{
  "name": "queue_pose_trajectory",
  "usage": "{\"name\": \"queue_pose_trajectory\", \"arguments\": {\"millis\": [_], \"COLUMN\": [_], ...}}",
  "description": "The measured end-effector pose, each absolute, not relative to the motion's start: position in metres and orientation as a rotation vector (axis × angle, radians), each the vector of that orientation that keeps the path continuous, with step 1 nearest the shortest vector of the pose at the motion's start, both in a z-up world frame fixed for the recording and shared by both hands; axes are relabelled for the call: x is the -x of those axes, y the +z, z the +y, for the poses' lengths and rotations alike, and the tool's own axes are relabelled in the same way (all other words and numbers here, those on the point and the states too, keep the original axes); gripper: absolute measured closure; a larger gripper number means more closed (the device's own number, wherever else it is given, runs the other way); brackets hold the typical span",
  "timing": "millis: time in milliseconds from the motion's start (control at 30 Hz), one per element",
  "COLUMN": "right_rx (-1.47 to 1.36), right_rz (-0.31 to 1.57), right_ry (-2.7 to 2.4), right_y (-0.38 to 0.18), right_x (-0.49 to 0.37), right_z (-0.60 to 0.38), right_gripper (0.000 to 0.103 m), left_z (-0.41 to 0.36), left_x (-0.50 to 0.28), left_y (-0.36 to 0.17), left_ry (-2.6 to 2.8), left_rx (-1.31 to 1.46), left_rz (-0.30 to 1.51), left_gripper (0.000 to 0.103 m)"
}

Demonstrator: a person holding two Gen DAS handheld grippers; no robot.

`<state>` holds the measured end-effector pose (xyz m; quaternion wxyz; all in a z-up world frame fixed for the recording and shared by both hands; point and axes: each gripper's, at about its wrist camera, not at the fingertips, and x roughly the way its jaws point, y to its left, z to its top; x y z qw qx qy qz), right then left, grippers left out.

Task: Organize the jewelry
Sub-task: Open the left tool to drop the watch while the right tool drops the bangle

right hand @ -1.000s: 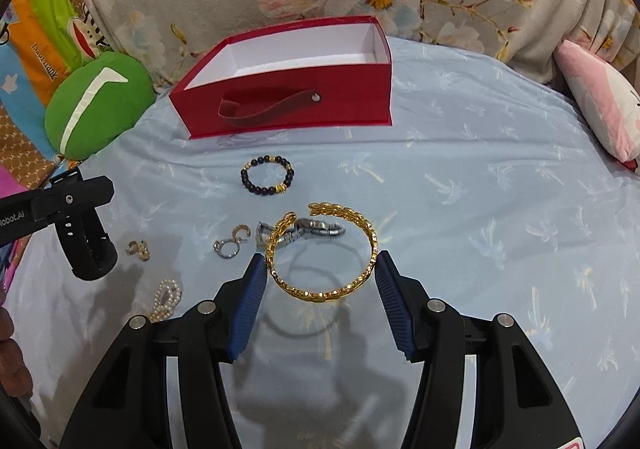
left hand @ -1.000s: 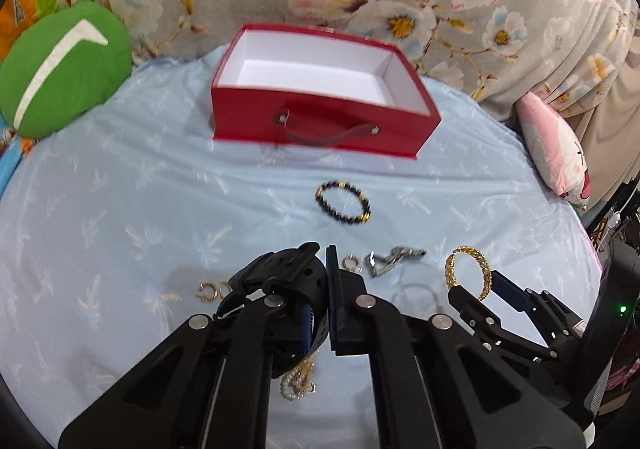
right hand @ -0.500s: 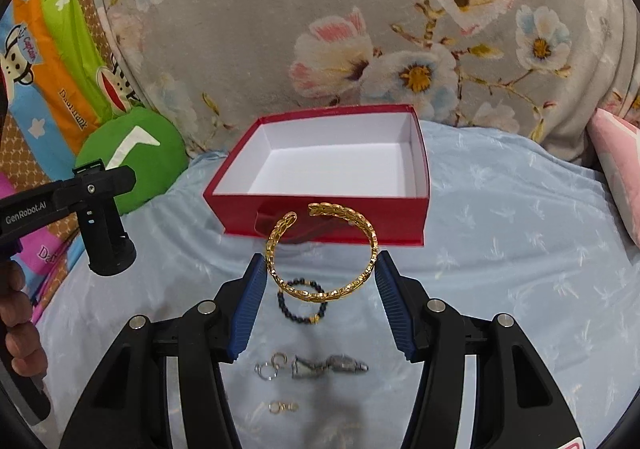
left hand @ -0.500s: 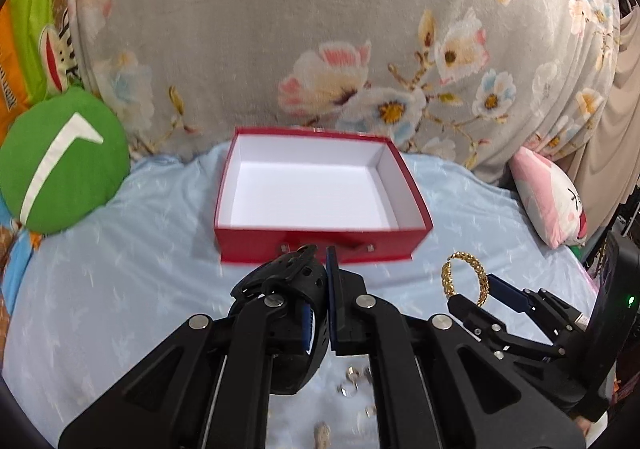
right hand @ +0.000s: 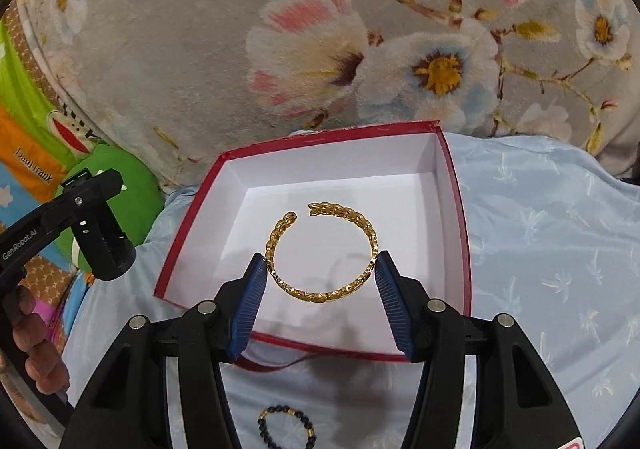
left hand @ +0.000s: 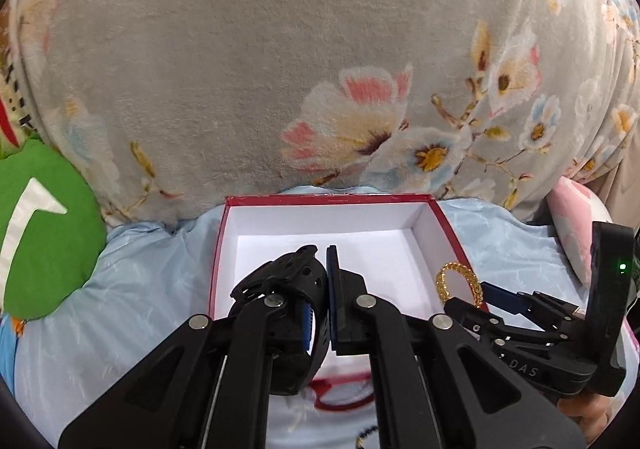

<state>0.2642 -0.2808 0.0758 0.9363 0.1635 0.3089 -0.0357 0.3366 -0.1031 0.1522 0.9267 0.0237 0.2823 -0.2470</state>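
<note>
The red box (left hand: 328, 199) with a white inside lies open on the blue sheet, and nothing is in it. My left gripper (left hand: 326, 261) hovers over the box's near half, shut on a black watch band (left hand: 288, 277) that curls round its left finger. My right gripper (right hand: 322, 269) is above the box (right hand: 191, 225) too, its blue pads pressing on both sides of a gold leaf-pattern bangle (right hand: 320, 293), held flat. The bangle (left hand: 448, 277) shows over the box's right wall. A black bead bracelet (right hand: 286, 425) lies on the sheet in front of the box.
A grey floral blanket (left hand: 280, 69) rises right behind the box. A green cushion (left hand: 44, 233) sits to the left and a pink pillow (left hand: 576, 217) to the right. A person's hand (right hand: 36, 349) grips the left tool's handle.
Both grippers rose and moved forward from the loose jewelry to over the red box, each keeping its piece. The small items on the sheet dropped out of view below.
</note>
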Motion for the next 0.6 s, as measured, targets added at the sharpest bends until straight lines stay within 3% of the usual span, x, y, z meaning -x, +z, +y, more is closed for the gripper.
{"name": "queue_pose_trajectory", "arguments": {"millis": [100, 167, 200, 267, 333, 400, 500, 600], "right_rx": [-0.356, -0.353, -0.336, -0.286, -0.248, -0.242, -0.256, -0.251], "right_rz": [0.671, 0.693, 0.696, 0.679, 0.637, 0.602, 0.563, 0.524], "right_ry": [-0.077, -0.058, -0.061, -0.103, -0.131, -0.138, -0.125, -0.127], "right_y": [0.056, 0.044, 0.04, 0.037, 0.039, 0.042, 0.047, 0.051], "right_x": [-0.291, -0.305, -0.31, -0.312, -0.305, -0.294, -0.272, -0.246], "right_z": [-0.29, -0.29, -0.288, -0.284, -0.281, -0.28, -0.278, -0.275], "right_gripper": [0.048, 0.047, 0.046, 0.034, 0.028, 0.026, 0.022, 0.018], "left_z": [-0.114, -0.12, -0.122, -0.125, -0.12, -0.112, -0.087, -0.077], "left_x": [-0.363, -0.377, -0.384, -0.398, -0.402, -0.406, -0.401, -0.402], "left_y": [0.135, 0.122, 0.115, 0.098, 0.087, 0.08, 0.076, 0.078], "left_ry": [-0.508, -0.51, -0.509, -0.483, -0.455, -0.44, -0.424, -0.446], "left_rx": [-0.05, -0.054, -0.054, -0.04, -0.02, 0.007, 0.099, 0.137], "left_rz": [0.599, 0.622, 0.648, 0.711, 0.734, 0.784, 0.799, 0.857], "left_gripper": [0.096, 0.089, 0.071, 0.044, 0.04, 0.026, 0.023, 0.013]}}
